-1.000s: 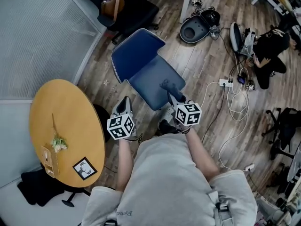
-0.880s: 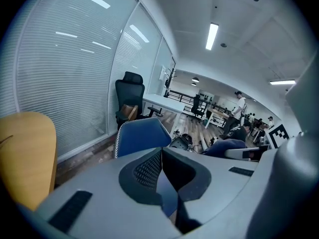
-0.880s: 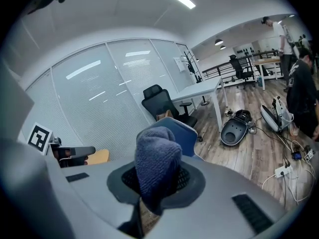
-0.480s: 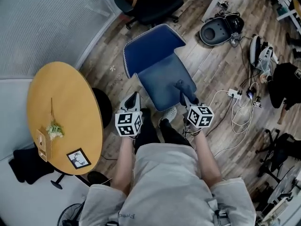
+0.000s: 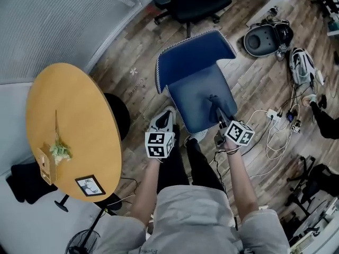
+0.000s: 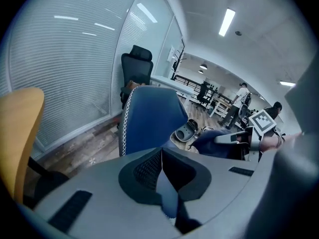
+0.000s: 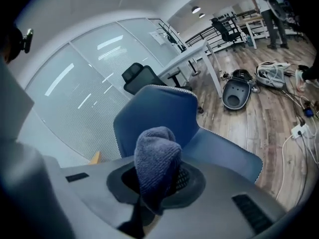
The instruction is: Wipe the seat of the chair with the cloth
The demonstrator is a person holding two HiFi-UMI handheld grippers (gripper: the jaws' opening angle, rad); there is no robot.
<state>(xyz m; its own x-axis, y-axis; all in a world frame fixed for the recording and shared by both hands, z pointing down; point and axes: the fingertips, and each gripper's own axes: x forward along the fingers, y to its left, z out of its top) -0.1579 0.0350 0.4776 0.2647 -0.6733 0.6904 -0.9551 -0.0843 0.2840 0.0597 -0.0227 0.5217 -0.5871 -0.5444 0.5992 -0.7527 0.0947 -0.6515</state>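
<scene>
A blue chair (image 5: 195,83) stands on the wood floor ahead of me, its backrest (image 6: 149,113) toward the far side and its seat (image 7: 219,148) facing me. My right gripper (image 5: 216,108) is shut on a dark blue-grey cloth (image 7: 157,163), which bunches up between the jaws over the seat's near right part. In the head view the cloth (image 5: 214,100) shows as a dark lump above the seat. My left gripper (image 5: 168,116) is shut and holds nothing; it sits just left of the seat's front corner.
A round yellow table (image 5: 69,131) with a small plant and a framed picture stands at my left. A black office chair (image 5: 190,1) is behind the blue one. A robot vacuum base (image 5: 265,38), power strip and cables (image 5: 278,126) lie on the floor to the right.
The view has shifted so the chair sits higher and further right in frame. Both grippers kept their place near the seat's front, the right one still holding the cloth.
</scene>
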